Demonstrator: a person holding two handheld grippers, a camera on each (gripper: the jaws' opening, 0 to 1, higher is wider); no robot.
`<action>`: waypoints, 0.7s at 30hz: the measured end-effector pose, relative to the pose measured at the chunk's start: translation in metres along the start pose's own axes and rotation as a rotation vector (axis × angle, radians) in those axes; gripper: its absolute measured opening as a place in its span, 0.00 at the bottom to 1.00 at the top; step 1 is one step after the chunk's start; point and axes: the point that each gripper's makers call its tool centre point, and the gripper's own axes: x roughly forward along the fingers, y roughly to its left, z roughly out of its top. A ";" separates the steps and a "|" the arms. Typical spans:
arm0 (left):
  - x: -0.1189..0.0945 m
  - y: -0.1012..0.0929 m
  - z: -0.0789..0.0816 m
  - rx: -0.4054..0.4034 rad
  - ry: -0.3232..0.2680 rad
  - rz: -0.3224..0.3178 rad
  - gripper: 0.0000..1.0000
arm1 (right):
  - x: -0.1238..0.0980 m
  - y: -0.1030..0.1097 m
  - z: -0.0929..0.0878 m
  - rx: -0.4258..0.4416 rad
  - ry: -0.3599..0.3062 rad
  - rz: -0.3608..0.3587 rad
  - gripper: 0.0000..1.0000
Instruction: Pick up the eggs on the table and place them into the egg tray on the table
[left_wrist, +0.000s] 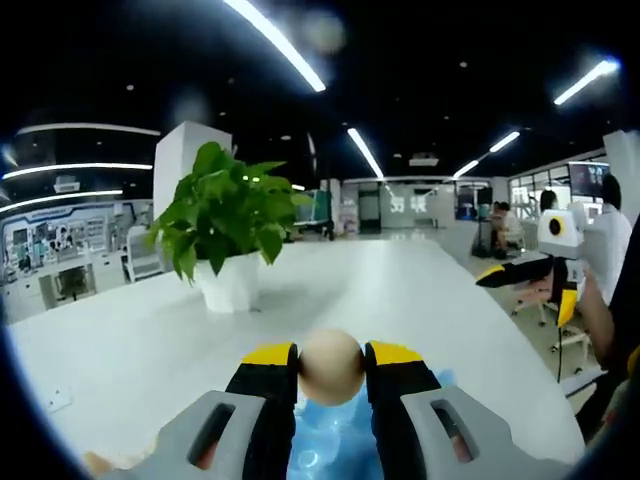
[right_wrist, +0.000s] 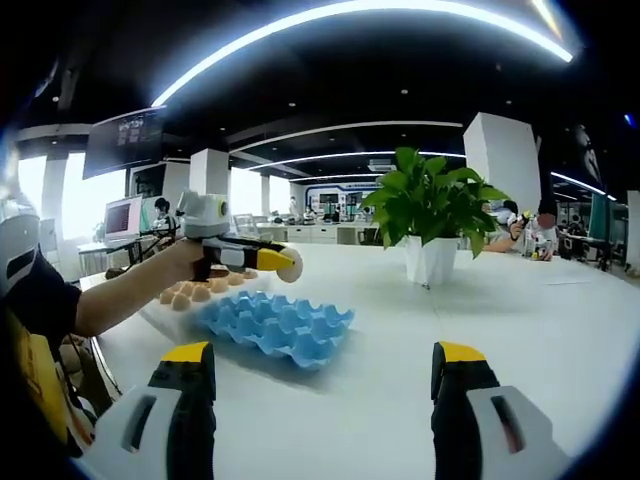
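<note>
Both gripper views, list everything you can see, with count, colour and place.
Egg tray: one, blue, on the table, under the left gripper.
Held egg: one, beige, between the left gripper's jaws.
Loose eggs: several, beige, on the table behind the tray.
Potted plant: one, green in a white pot, mid-table.
Table: one, white.
People: several, seated in the background.
Left gripper: yellow-tipped, shut on the egg.
Right gripper: yellow-tipped, open, empty.

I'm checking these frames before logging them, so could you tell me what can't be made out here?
- Egg tray in the left gripper view: mostly hidden behind the left gripper and its egg.
- Loose eggs in the right gripper view: partly covered by the person's hand; count unclear.
- Right gripper: wide open.
</note>
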 end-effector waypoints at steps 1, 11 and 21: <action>0.000 0.000 0.000 0.000 0.000 0.000 0.26 | 0.000 0.000 0.000 0.000 0.000 0.000 0.93; 0.033 -0.002 -0.010 -0.026 0.031 -0.033 0.26 | 0.000 -0.005 -0.002 0.003 0.005 -0.007 0.93; 0.048 -0.005 -0.018 -0.020 0.063 -0.046 0.26 | -0.001 -0.007 -0.003 0.007 0.004 -0.012 0.93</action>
